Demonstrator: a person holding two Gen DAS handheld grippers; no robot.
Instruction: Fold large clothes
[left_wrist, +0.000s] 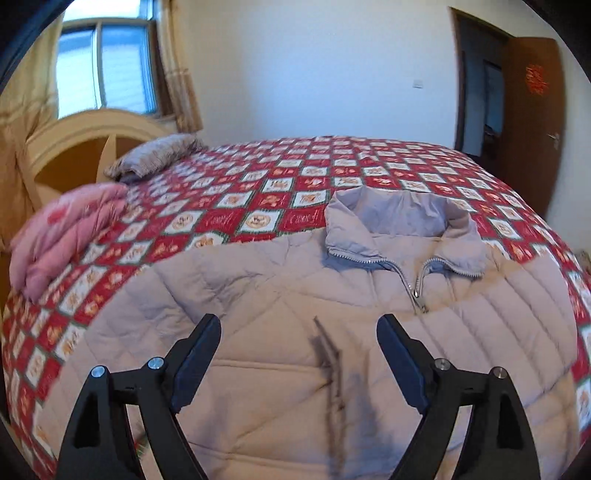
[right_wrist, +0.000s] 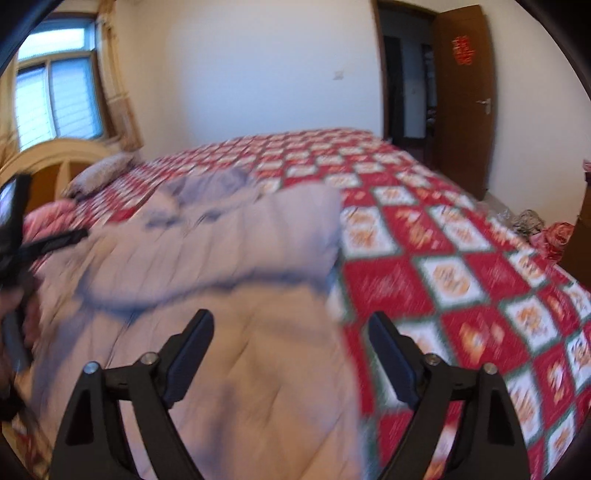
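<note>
A pale beige quilted puffer jacket (left_wrist: 266, 295) lies front up on the bed, collar (left_wrist: 399, 221) away from me, zipper (left_wrist: 417, 288) partly open. My left gripper (left_wrist: 299, 332) is open and empty, just above the jacket's chest. In the blurred right wrist view the jacket (right_wrist: 229, 258) lies with a sleeve folded across its body. My right gripper (right_wrist: 291, 328) is open and empty above the jacket's right edge. The left gripper (right_wrist: 22, 236) shows at that view's left edge.
The bed has a red and white patterned cover (left_wrist: 258, 184) (right_wrist: 461, 266). A pink folded quilt (left_wrist: 70, 236) and a grey pillow (left_wrist: 155, 158) lie by the headboard (left_wrist: 74, 144). A brown door (right_wrist: 465, 96) stands open. Clutter (right_wrist: 543, 229) lies on the floor at right.
</note>
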